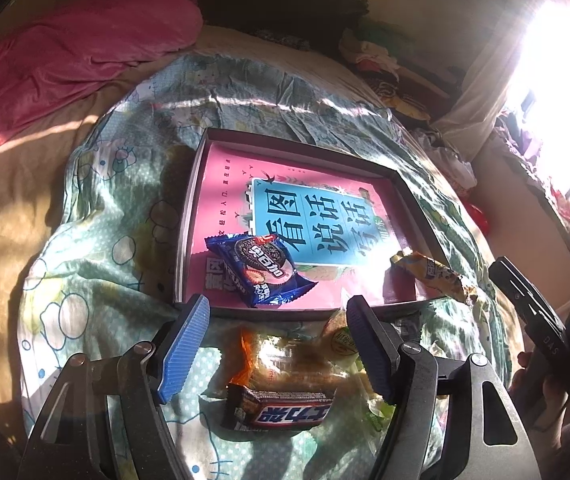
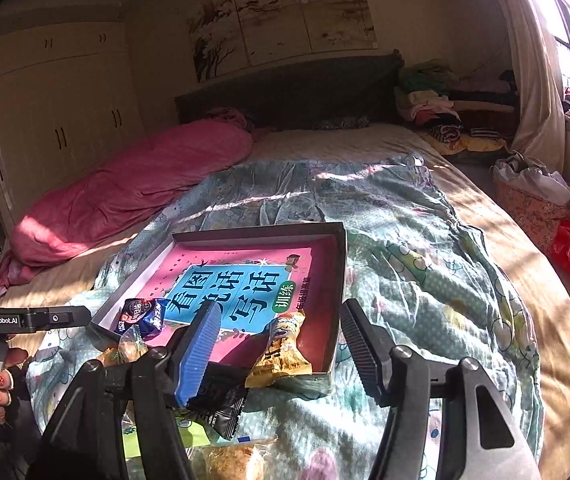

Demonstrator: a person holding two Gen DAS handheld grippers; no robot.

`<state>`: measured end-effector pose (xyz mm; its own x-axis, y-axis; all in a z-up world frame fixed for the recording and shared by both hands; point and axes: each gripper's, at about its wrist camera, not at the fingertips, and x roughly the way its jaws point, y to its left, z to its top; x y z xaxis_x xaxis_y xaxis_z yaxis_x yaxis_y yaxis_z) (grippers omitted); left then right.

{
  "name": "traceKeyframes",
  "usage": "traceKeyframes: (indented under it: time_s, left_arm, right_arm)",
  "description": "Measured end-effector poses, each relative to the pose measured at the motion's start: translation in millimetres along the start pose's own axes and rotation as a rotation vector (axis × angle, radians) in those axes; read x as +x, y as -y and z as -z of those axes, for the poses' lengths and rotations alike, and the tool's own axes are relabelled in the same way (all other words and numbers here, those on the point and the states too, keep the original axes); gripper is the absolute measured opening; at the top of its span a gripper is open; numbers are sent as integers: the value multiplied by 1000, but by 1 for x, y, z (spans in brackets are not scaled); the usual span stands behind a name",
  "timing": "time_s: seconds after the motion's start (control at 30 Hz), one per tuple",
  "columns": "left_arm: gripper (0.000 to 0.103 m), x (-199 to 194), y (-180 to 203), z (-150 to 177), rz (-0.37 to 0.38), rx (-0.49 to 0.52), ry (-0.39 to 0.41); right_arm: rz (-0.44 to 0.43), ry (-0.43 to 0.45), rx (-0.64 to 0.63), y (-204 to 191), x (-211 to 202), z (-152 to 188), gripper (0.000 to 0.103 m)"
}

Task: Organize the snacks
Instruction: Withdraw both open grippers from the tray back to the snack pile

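Hovering with jaws apart and empty, left gripper (image 1: pixel 277 344) over the brown Snickers bar (image 1: pixel 281 410) on the quilt (image 1: pixel 97 264) near the shallow dark tray (image 1: pixel 193 200), right gripper (image 2: pixel 281 344) near the yellow packet (image 2: pixel 281 354) propped on the tray's near rim, blue Oreo packet (image 1: pixel 259 270) already inside.

The left gripper (image 1: pixel 278 344) has black metal arms with triangular cut-outs and round silver screws at the joints. Its fingers (image 1: pixel 184 348) carry ribbed blue pads, the ridges running crosswise. The right gripper (image 2: pixel 281 352) has the same black frame and silver screws; one pad (image 2: pixel 199 354) is ribbed blue, the other finger (image 2: pixel 359 354) shows ribbed black. From the left wrist view, the right gripper's black body bears white letters "DAS". From the right wrist view, the left gripper's black body reads "GenRobot.AI" in white. The left hand (image 2: pixel 1 384) has bare skin and red-painted nails.
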<state>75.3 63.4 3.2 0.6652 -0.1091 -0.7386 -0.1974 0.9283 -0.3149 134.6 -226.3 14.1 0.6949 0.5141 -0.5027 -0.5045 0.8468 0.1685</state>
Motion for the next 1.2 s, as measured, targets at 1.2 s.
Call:
traceKeyframes:
  time_s: [1.2]
  left_arm:
    - [74,-9,1,32,1,49,-66]
  right_arm:
    - [34,-99,74,-16,-30,35,69]
